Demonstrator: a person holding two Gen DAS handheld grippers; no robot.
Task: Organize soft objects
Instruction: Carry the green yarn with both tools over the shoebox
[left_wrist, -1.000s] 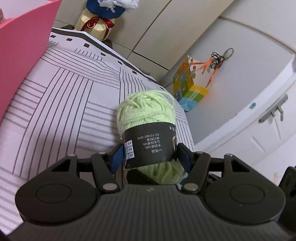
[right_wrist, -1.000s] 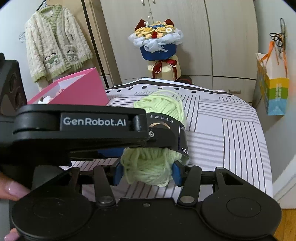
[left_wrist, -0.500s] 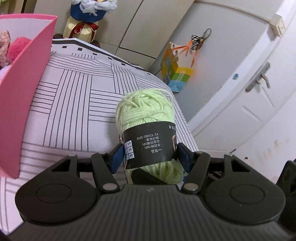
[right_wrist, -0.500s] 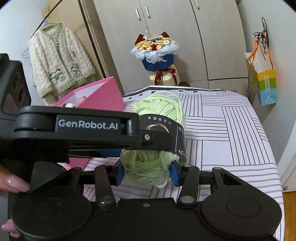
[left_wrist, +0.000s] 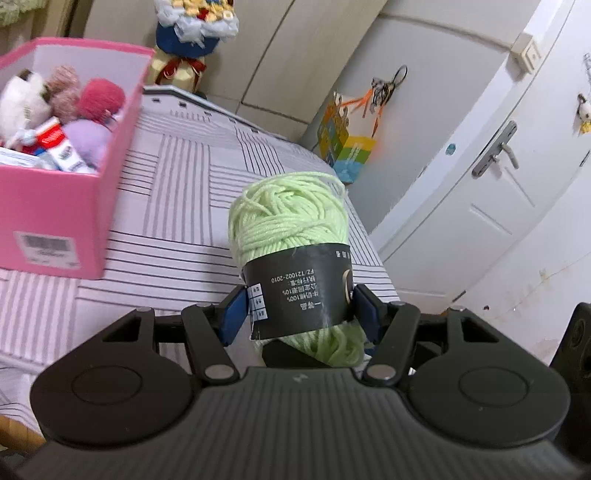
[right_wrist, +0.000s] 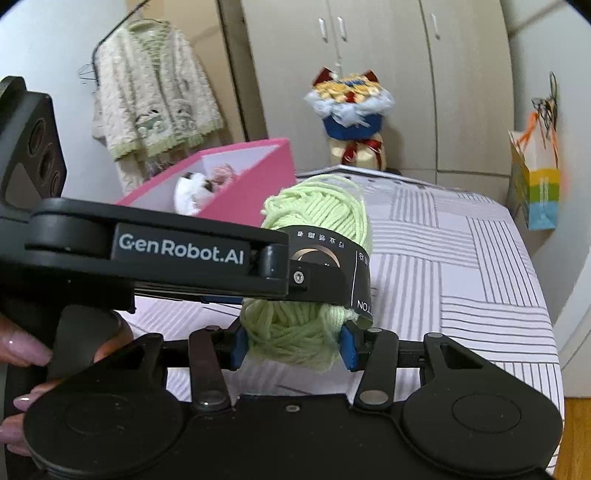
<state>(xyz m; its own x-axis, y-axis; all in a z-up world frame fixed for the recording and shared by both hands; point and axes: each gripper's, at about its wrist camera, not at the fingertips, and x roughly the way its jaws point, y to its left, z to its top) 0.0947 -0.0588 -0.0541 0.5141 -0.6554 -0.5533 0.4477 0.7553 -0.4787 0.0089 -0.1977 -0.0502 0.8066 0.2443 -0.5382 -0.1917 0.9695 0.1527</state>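
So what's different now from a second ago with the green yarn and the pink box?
Both grippers have carried the green yarn toward the pink box. The box was only an edge in the left wrist view; now its open top and the soft toys inside show. Nothing was let go: the left gripper and right gripper still clamp the yarn, above the striped bed.

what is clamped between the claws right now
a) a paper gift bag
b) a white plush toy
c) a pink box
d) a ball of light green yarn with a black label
d, the light green yarn ball with its black label sits squeezed between the blue pads of the left claw and of the right claw, above the striped bed, while the pink box sits apart on it.
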